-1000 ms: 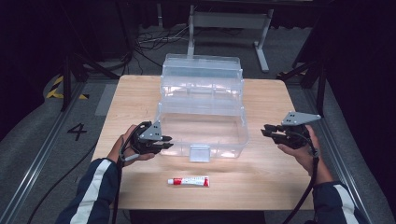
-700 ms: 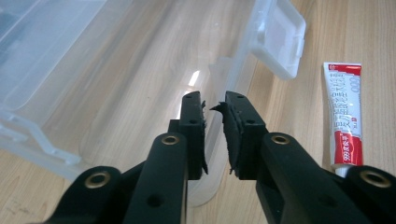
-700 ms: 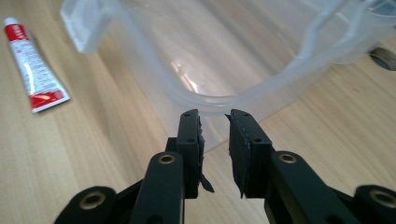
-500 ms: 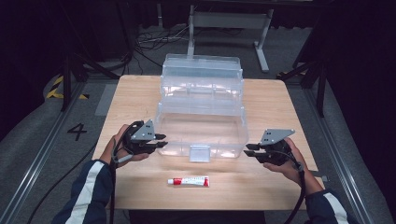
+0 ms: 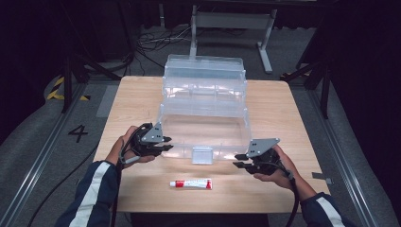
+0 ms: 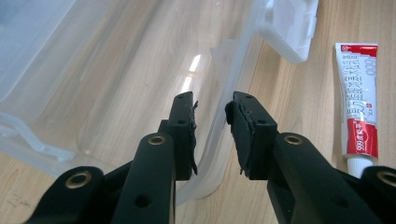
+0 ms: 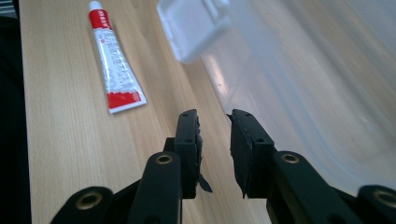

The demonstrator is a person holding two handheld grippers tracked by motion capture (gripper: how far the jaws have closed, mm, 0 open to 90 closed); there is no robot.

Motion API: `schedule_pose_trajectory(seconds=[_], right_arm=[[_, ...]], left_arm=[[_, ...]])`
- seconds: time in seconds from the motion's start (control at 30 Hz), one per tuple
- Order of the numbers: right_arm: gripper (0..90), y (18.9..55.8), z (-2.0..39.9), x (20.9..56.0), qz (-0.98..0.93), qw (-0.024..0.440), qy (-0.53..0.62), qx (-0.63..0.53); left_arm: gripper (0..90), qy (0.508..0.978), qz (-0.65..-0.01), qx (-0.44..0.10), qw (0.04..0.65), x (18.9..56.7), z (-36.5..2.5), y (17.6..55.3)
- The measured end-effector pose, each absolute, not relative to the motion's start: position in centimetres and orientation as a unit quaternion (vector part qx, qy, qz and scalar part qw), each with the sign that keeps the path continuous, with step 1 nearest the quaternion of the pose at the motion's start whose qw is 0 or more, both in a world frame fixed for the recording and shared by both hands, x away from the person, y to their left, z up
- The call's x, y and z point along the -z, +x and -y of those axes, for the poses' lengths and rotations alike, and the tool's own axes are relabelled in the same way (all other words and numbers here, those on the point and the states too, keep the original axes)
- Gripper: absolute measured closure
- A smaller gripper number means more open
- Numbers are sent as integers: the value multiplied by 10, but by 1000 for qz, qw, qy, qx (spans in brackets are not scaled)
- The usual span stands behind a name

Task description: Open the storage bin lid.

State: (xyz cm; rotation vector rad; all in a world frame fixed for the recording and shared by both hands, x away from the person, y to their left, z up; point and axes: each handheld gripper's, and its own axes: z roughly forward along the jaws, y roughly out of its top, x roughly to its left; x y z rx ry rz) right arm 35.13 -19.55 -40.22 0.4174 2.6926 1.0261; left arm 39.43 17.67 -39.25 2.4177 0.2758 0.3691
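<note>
Now my left tool (image 6: pixel 211 122) straddles the clear box's (image 5: pixel 203 113) front rim, pads slightly apart, just opened. My right tool (image 7: pixel 214 135) hangs empty, parted, beside it. Tube (image 5: pixel 191 184) near the counter's front edge: I'd approach level.

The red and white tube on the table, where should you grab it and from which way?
Grab the red and white tube around its middle, coming straight down from above. It lies flat on the table, long side running left to right, with open wood on both long sides, so the jaws probably fit best across its narrow width. Its cap end looks too small to hold well.
</note>
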Motion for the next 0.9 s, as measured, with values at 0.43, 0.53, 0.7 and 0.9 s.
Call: schedule_pose_trajectory(seconds=[0.43, 0.53, 0.7, 0.9], right_arm=[[690, 340, 116, 421, -942, 67, 56, -324], [657, 338, 102, 424, -945, 62, 42, -318], [617, 336, 76, 430, -951, 42, 19, -306], [585, 338, 51, 438, -963, 25, 3, -269]], left_arm=[[744, 936, -98, -128, 313, 401, -170, 400], [750, 937, -98, -127, 310, 402, -169, 401], [763, 940, -93, -125, 303, 402, -166, 402], [766, 941, -91, -123, 302, 402, -166, 402]])
